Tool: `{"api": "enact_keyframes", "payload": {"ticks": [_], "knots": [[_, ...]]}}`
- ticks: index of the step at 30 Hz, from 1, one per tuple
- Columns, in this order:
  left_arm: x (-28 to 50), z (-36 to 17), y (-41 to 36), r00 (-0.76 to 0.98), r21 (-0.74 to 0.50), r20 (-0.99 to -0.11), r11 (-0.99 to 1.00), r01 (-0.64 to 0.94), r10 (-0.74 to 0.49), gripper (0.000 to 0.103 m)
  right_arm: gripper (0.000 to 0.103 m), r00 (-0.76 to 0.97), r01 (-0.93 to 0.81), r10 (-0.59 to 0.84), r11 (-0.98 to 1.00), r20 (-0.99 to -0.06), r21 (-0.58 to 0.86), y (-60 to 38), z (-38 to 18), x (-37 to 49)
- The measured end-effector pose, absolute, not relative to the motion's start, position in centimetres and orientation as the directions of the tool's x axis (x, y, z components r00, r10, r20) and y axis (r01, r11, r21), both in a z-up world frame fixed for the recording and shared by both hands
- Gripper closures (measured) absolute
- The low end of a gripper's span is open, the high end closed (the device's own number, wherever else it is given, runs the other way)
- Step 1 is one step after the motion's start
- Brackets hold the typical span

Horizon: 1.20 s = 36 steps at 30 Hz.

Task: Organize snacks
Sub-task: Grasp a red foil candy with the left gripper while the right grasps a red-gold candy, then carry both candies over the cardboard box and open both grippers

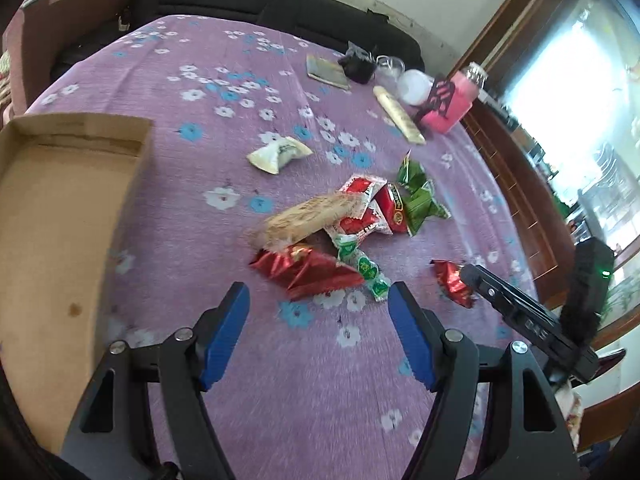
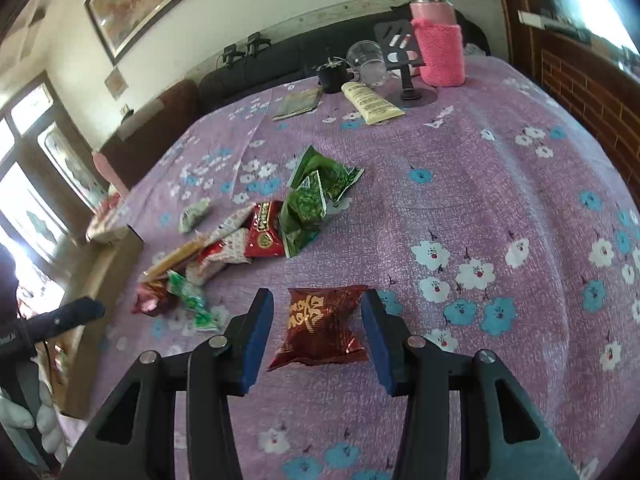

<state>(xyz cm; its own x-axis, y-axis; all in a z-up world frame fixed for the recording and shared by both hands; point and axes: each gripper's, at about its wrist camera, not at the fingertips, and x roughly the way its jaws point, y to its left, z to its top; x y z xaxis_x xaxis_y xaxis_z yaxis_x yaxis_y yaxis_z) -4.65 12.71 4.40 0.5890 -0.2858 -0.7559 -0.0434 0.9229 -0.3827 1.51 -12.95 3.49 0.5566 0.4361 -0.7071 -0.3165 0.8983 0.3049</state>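
A heap of snack packets (image 1: pixel 348 224) lies on the purple flowered cloth: red, green and a long tan one. A white packet (image 1: pixel 278 154) lies apart, farther back. My left gripper (image 1: pixel 318 300) is open and empty, just short of a shiny red packet (image 1: pixel 308 270). An open cardboard box (image 1: pixel 60 200) stands to its left. My right gripper (image 2: pixel 318 304) is open, its fingers on either side of a dark red packet (image 2: pixel 320 326) lying on the cloth. That packet also shows in the left wrist view (image 1: pixel 452 280). The heap also shows in the right wrist view (image 2: pixel 256 236).
At the far end of the table stand a pink-covered bottle (image 2: pixel 438 44), a phone stand (image 2: pixel 408 80), a clear cup (image 2: pixel 366 60), a cream tube (image 2: pixel 372 102), a black pot (image 2: pixel 332 74) and a flat greenish packet (image 2: pixel 298 104). A dark sofa (image 1: pixel 280 4) runs behind the table.
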Motion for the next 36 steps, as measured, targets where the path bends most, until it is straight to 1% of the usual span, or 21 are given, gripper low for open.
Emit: {"api": "enact_keyframes", "payload": {"ticks": [3, 5, 7, 9, 10, 11, 12, 13, 14, 15, 17, 22, 26, 28, 31, 36], "knots": [[-3.3, 3.6, 11.4, 0.585, -0.292, -0.783, 0.956, -0.043, -0.213, 0.030, 0.057, 0.537, -0.337, 0.467, 0.882, -0.703, 0.329, -13.1, 2.6, 1.5], [-2.2, 3.1, 10.7, 0.581, -0.256, -0.792, 0.966, -0.037, -0.187, 0.030, 0.057, 0.534, -0.343, 0.465, 0.883, -0.706, 0.322, -13.0, 2.1, 1.5], [-1.3, 2.7, 10.2, 0.576, -0.220, -0.801, 0.975, -0.035, -0.160, 0.030, 0.057, 0.505, -0.347, 0.496, 0.866, -0.706, 0.360, -13.1, 1.8, 1.7], [-0.5, 2.2, 9.8, 0.560, -0.197, -0.816, 0.980, -0.037, -0.143, 0.032, 0.057, 0.502, -0.353, 0.503, 0.862, -0.704, 0.365, -13.2, 1.9, 1.7], [-0.4, 2.0, 9.7, 0.555, -0.182, -0.821, 0.983, -0.039, -0.130, 0.036, 0.057, 0.501, -0.360, 0.501, 0.862, -0.706, 0.356, -13.1, 1.9, 1.6], [-0.5, 2.1, 9.6, 0.560, -0.168, -0.820, 0.985, -0.038, -0.118, 0.047, 0.058, 0.501, -0.363, 0.498, 0.863, -0.708, 0.350, -13.0, 1.9, 1.5], [-0.7, 2.2, 9.7, 0.556, -0.156, -0.824, 0.987, -0.031, -0.113, 0.050, 0.067, 0.501, -0.365, 0.496, 0.864, -0.709, 0.346, -12.9, 1.9, 1.4], [-0.9, 2.2, 9.6, 0.555, -0.161, -0.824, 0.987, -0.030, -0.117, 0.051, 0.068, 0.491, -0.370, 0.504, 0.859, -0.711, 0.354, -12.9, 1.8, 1.4], [-1.3, 2.4, 9.8, 0.559, -0.174, -0.819, 0.984, -0.029, -0.128, 0.056, 0.069, 0.488, -0.370, 0.509, 0.857, -0.709, 0.360, -12.9, 1.7, 1.4], [-1.7, 2.6, 9.8, 0.560, -0.173, -0.818, 0.985, -0.024, -0.130, 0.063, 0.071, 0.487, -0.370, 0.509, 0.856, -0.709, 0.361, -12.9, 1.8, 1.3], [-2.6, 3.2, 9.9, 0.569, -0.185, -0.810, 0.983, -0.021, -0.140, 0.066, 0.072, 0.484, -0.377, 0.515, 0.853, -0.708, 0.362, -12.8, 1.8, 1.2], [-5.2, 5.5, 11.2, 0.612, -0.222, -0.772, 0.975, -0.009, -0.171, 0.068, 0.073, 0.491, -0.408, 0.528, 0.842, -0.693, 0.352, -12.3, 2.8, 0.0], [-7.6, 7.7, 13.5, 0.663, -0.266, -0.725, 0.964, -0.015, -0.189, 0.068, 0.074, 0.500, -0.421, 0.536, 0.837, -0.681, 0.349, -11.9, 5.1, -1.5], [-8.8, 8.7, 14.8, 0.689, -0.262, -0.705, 0.964, -0.034, -0.168, 0.068, 0.074, 0.502, -0.440, 0.546, 0.829, -0.671, 0.345, -11.2, 6.5, -2.4], [-10.7, 9.8, 17.8, 0.721, -0.268, -0.681, 0.960, -0.082, -0.129, 0.068, 0.074, 0.468, -0.515, 0.599, 0.782, -0.650, 0.350, -8.5, 8.8, -4.0], [-13.4, 10.0, 23.5, 0.741, -0.284, -0.669, 0.941, -0.183, -0.058, 0.068, 0.074, 0.352, -0.645, 0.705, 0.660, -0.616, 0.387, -1.3, 10.9, -5.9]]}}
